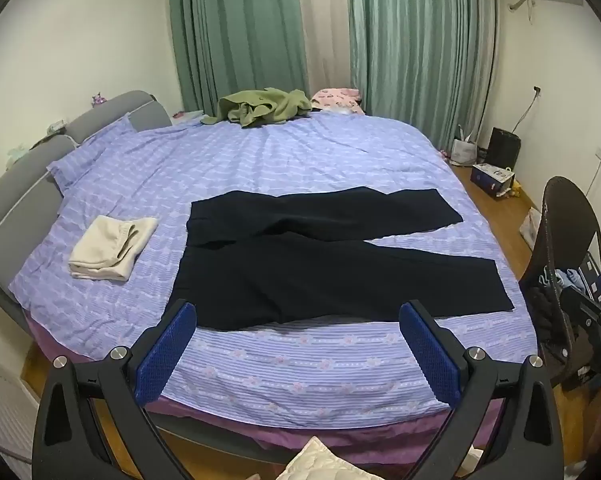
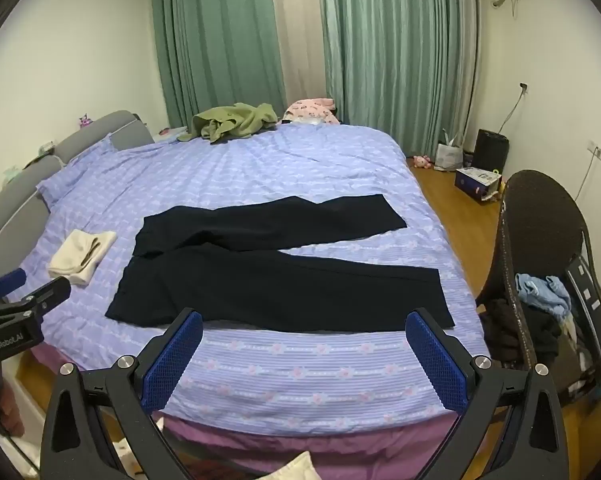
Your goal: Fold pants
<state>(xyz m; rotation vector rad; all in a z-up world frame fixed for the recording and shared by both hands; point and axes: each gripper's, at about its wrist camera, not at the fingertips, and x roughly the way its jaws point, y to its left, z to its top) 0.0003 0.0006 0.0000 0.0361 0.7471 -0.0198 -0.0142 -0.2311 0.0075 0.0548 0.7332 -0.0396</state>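
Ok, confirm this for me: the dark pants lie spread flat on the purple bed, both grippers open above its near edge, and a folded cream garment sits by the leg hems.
Wrong in one respect: the folded cream garment sits by the waistband end of the dark pants, not the hems, as the left wrist view shows. The purple bed, left gripper and right gripper are as stated.

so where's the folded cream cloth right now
In both views the cream cloth lies on the bed's left side, just left of the black pants' waistband, near the grey headboard.

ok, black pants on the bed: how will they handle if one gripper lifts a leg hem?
The black pants lie flat and thin, so probably floppy; a lifted hem would likely drape. The fabric looks smooth, so it may slide on the striped bedsheet.
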